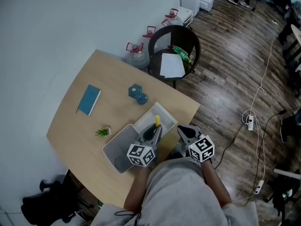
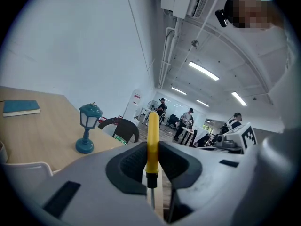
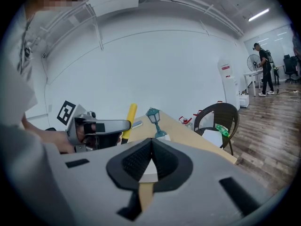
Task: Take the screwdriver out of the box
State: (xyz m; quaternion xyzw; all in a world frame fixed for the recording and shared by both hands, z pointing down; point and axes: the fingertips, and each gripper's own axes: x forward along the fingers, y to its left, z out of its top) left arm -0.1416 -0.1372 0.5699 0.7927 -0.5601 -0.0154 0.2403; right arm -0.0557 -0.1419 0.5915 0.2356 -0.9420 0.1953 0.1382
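Note:
A screwdriver [image 1: 157, 121] with a yellow handle stands upright between the pads of my left gripper [image 1: 156, 130], which is shut on it just above the white box [image 1: 116, 144] and its lid part [image 1: 165, 112]. In the left gripper view the yellow handle [image 2: 152, 138] rises from the closed jaws of the left gripper [image 2: 152, 166], with the thin metal shaft below. My right gripper [image 1: 183, 132] is to the right of the box near the table's edge, shut and empty. In the right gripper view the right gripper [image 3: 151, 149] has its jaws together, and the screwdriver [image 3: 129, 119] is off to the left.
On the wooden table [image 1: 70, 126] lie a blue book [image 1: 89, 99], a teal lantern figure [image 1: 137, 93] and a tiny potted plant [image 1: 103, 132]. A dark chair [image 1: 174, 51] with paper on it stands past the far edge, beside water bottles [image 1: 136, 53]. Cables lie on the floor [image 1: 254, 117].

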